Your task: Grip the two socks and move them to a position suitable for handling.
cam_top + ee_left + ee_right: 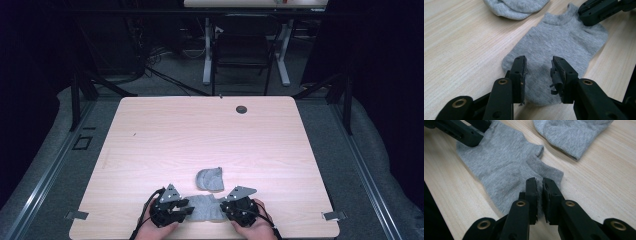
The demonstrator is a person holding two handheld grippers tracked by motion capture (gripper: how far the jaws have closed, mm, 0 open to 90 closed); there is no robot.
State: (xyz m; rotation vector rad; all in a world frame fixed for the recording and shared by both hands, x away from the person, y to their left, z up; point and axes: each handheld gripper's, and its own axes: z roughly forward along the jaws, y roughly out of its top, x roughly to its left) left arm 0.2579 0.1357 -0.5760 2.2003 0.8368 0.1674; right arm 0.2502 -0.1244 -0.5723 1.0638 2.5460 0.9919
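Right claw (539, 185) pinches the flat sock's (499, 167) cuff; left claw (539, 65) gapes over its toe, gripping nothing. Grab the toe squarely, keep the fabric taut.

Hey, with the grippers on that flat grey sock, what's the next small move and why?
Probably close the left gripper on the toe end of the flat sock: it stands open over that end, while the right gripper is shut on the heel end. Then both ends are held for folding.
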